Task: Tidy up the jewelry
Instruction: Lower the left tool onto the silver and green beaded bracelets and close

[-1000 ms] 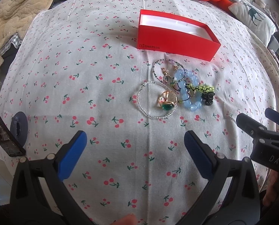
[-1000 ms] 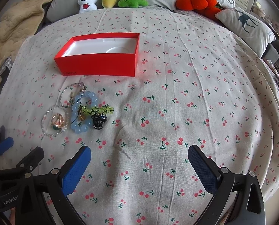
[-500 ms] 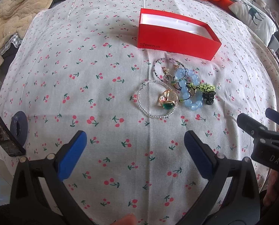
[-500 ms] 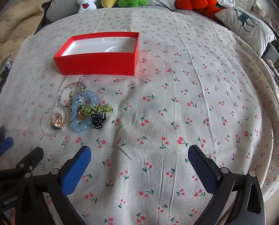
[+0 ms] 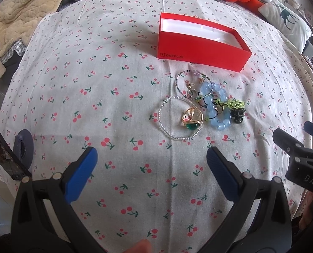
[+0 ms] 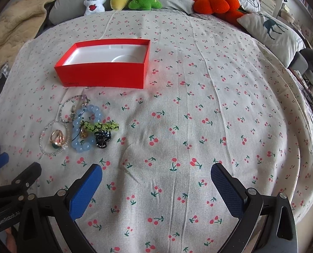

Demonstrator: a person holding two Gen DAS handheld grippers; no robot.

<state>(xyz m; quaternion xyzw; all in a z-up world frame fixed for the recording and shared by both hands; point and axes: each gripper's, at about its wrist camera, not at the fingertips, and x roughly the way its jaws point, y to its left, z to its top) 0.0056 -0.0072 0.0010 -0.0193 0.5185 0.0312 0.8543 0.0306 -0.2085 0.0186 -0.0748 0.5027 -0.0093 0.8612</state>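
Both views creep slightly toward the pile. Left gripper (image 5: 150, 164) and right gripper (image 6: 156, 179) gape wide, empty. Tangled bead bracelets and rings (image 5: 200, 107) lie just ahead-right of left, nearer it; open red cardboard box (image 5: 200, 42) beyond.

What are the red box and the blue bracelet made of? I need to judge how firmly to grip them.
Red box: looks like matte printed cardboard with thin, crisp walls and a white moulded insert. Blue bracelet: glossy, translucent round beads, glass or stone-like, possibly plastic; the pictures cannot settle which.
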